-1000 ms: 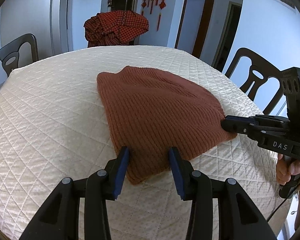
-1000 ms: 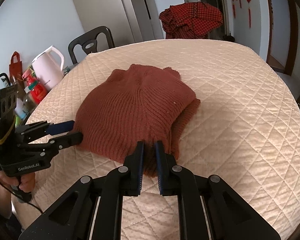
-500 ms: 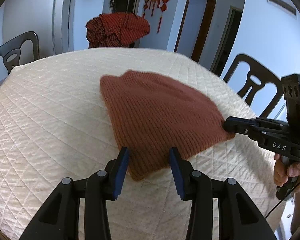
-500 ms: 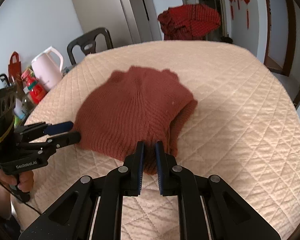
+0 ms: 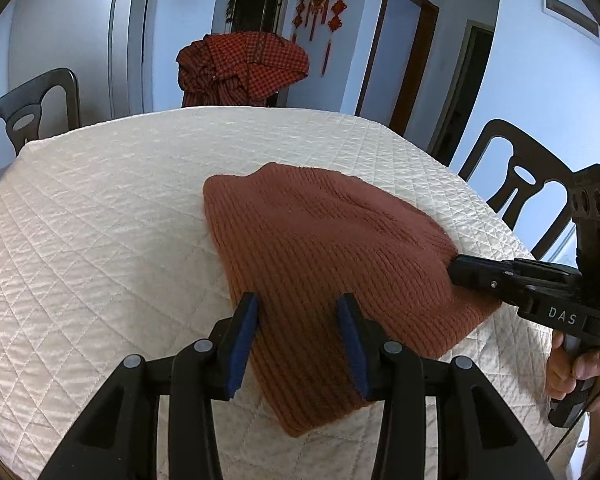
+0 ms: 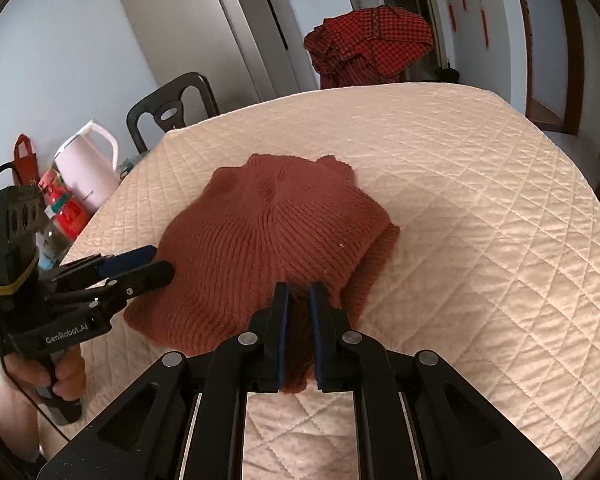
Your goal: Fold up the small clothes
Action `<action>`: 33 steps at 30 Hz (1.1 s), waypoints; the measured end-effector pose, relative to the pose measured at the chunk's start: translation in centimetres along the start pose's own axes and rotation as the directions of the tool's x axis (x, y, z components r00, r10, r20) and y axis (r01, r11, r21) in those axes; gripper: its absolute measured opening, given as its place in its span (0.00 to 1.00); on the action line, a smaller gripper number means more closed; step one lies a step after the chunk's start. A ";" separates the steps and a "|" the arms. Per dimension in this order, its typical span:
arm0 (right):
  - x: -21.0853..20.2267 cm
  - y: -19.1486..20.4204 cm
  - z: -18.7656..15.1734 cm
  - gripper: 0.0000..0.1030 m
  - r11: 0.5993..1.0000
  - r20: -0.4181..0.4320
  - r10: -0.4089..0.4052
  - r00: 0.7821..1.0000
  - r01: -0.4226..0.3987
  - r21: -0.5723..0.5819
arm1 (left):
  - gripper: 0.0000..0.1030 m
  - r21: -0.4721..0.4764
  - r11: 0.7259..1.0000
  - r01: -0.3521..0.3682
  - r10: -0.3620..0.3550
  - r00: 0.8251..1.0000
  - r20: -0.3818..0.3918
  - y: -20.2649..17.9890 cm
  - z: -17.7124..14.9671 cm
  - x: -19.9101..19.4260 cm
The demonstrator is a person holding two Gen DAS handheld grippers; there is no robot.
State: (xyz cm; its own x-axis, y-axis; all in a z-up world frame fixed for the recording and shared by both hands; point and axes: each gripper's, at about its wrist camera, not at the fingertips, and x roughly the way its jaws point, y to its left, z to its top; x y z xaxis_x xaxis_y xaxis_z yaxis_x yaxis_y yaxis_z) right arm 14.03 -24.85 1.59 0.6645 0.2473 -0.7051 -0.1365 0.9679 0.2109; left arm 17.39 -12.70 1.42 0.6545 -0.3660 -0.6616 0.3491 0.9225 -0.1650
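Rust-brown knit garment [image 5: 332,248] lies mid-frame on quilted cream table cover [image 5: 100,220]. We see right gripper [image 6: 298,300], marked "DAS", clamped on garment's near edge. Left gripper [image 5: 298,312], marked "GenRobot.AI", jaws apart, straddling garment's corner at lower centre; whether pads press, we cannot tell.

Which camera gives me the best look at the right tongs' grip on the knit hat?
The right wrist view. It looks straight down the right tongs, whose blue pads pinch a bunched fold of the rust knit hat at its near edge. The left wrist view shows those tongs only side-on at the hat's right edge, pads hidden.
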 end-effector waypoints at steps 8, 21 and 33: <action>-0.7 0.1 0.2 0.10 0.999 0.006 0.011 1.000 -0.011 0.033 | 0.43 -0.013 1.000 -0.003 0.003 1.000 -0.011 0.2 0.1 -0.5; 2.0 -1.0 2.5 0.11 0.998 -0.022 -0.027 0.999 0.029 0.054 | 0.43 0.015 0.998 -0.054 0.055 0.998 -0.029 -0.8 2.2 1.4; -0.9 -0.7 2.1 0.40 0.998 0.023 0.025 0.999 -0.026 0.057 | 0.44 0.012 0.998 -0.064 0.064 0.998 -0.002 -1.2 2.0 -0.9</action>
State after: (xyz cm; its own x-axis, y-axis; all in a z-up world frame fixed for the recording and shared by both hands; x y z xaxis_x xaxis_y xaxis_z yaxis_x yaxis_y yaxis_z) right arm 15.04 -25.88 3.47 0.6779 0.2702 -0.6837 -0.1113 0.9570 0.2678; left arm 17.72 -13.72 3.67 0.6744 -0.3061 -0.6719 0.3147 0.9424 -0.1135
